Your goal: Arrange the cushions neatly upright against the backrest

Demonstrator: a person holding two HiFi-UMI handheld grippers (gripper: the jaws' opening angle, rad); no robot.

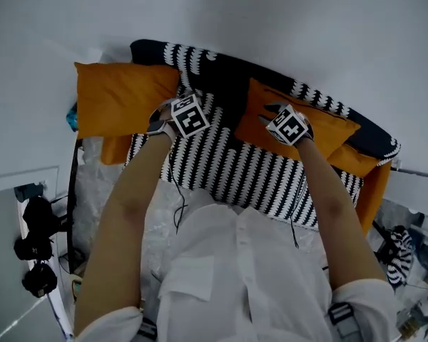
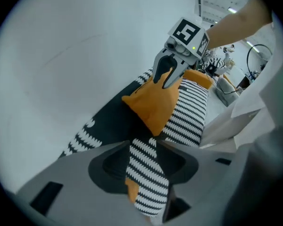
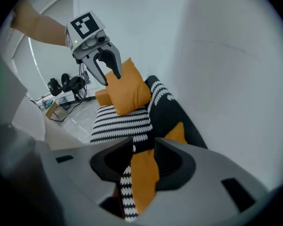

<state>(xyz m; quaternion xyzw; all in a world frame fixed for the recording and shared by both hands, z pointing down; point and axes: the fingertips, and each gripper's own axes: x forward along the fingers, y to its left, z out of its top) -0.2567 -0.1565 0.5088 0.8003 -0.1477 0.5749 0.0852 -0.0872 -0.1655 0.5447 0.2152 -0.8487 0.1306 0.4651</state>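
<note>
**Both cushions held by a corner**

Left cushion [image 1: 121, 98] and right cushion [image 1: 321, 130], both orange, are up by the backrest [image 1: 235, 73]. I judge them light, soft and floppy, so corners grip best. My left gripper [image 2: 144, 166] and right gripper [image 3: 141, 166] each pinch a corner fold. No legible writing.

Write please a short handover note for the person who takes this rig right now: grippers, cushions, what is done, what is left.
Grippers: the left gripper is shut on a corner of the left cushion, with striped and orange fabric pinched between its jaws. The right gripper is shut on the edge of the right cushion.
Cushions: both are orange and lie near the backrest, one toward each end of the sofa. The right one sits tilted.
Done: both cushions are gripped.
Left: stand each one upright against the backrest, square them, then release.
</note>
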